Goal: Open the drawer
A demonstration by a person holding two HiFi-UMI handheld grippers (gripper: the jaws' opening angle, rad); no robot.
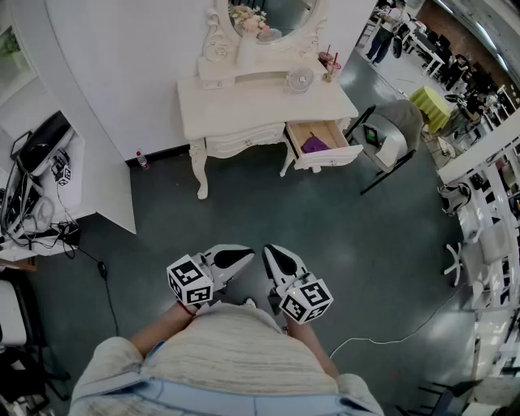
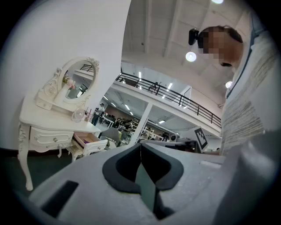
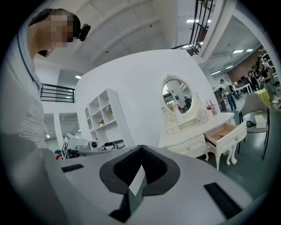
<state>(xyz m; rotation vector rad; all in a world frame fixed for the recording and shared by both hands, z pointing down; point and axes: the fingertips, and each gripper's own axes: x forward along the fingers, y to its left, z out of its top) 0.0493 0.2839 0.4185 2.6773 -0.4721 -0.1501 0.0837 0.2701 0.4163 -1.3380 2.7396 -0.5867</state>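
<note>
A white dressing table [image 1: 244, 101] stands against the far wall. Its right drawer [image 1: 325, 151] is pulled out, with something purple [image 1: 314, 145] lying inside. The open drawer also shows in the left gripper view [image 2: 90, 143] and in the right gripper view [image 3: 226, 134]. Both grippers are held close to my body, far from the table. The left gripper [image 1: 248, 254] is shut, its jaws meeting with nothing between them [image 2: 140, 146]. Beside it, the right gripper [image 1: 268, 250] is shut and empty too [image 3: 141, 149].
An oval mirror [image 1: 264, 16], a glass bowl [image 1: 299, 79] and cups [image 1: 331, 65] are on the table. A grey chair [image 1: 392, 130] stands right of the drawer. A white cabinet with cables [image 1: 41, 183] is on the left, white racks [image 1: 487, 236] on the right.
</note>
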